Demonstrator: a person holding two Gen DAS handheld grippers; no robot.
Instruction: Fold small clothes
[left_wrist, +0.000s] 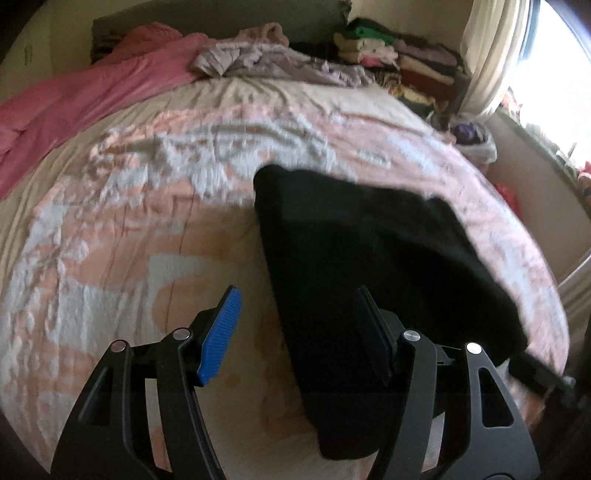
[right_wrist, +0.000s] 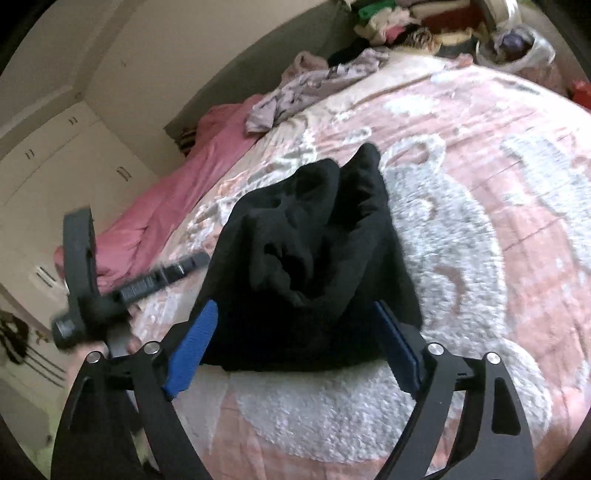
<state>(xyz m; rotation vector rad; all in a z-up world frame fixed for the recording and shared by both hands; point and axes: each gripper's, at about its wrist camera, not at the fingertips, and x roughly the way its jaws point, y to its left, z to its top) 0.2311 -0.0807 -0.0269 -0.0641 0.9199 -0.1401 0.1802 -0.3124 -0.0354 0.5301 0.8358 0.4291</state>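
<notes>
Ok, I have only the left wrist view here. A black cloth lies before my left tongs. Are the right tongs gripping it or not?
Observer: No. The right tongs are open, and the black soft fabric garment lies loose between their fingers.
Operator: Does it lie flat on that side?
Observer: No. The right wrist view shows it bunched, with deep folds in its middle.
Operator: And where do my left tongs stand, seen from there?
Observer: The left tongs come in from the left of that picture, above the pink and white patterned bedspread. One fingertip is at the garment's edge. I cannot tell whether it touches.
</notes>
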